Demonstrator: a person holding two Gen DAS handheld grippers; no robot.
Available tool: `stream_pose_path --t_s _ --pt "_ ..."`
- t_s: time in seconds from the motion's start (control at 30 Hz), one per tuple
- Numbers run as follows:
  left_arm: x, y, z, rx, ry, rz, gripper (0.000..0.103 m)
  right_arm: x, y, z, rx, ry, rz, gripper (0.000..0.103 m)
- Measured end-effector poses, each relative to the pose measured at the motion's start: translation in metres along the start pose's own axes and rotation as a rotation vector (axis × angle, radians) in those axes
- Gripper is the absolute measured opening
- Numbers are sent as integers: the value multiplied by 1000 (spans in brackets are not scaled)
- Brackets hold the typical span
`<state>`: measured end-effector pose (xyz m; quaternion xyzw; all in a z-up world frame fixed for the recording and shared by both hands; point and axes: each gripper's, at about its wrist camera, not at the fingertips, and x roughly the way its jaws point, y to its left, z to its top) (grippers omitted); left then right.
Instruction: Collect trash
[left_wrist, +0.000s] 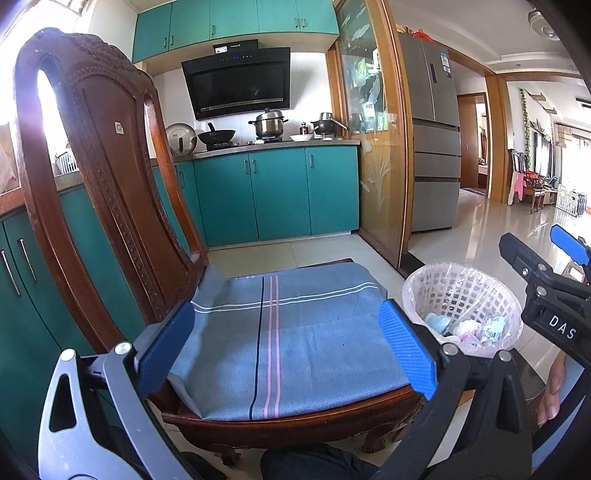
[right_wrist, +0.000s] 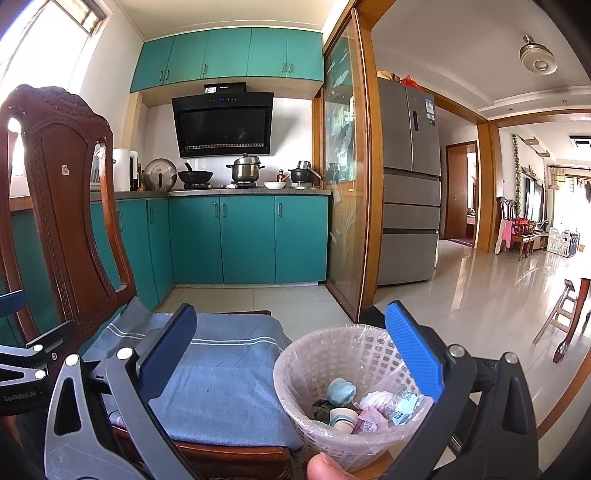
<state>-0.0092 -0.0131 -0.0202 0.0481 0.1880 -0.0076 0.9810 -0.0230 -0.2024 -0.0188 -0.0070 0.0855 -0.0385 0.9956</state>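
A white lattice trash basket lined with a clear bag stands on the floor to the right of a wooden chair. Inside lie a crumpled pale blue wad, a pink wrapper, a small cup and a printed packet. My right gripper is open above the basket's near-left rim and holds nothing. My left gripper is open over the chair's blue striped cloth, empty too. The basket and the right gripper show at the right of the left wrist view.
Teal kitchen cabinets with pots on the counter stand behind the chair. A glass sliding door and a grey fridge are to the right. Shiny tiled floor stretches toward a living room. A thumb shows at the bottom edge.
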Motion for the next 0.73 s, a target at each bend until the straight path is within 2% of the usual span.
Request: stream_pose_path --t_s 0.57,0.73 --pt "9 4 -2 -16 23 4 100 11 3 -4 -3 30 12 100" --pt "27 11 -6 -7 81 18 100 12 5 1 -2 30 28 100"
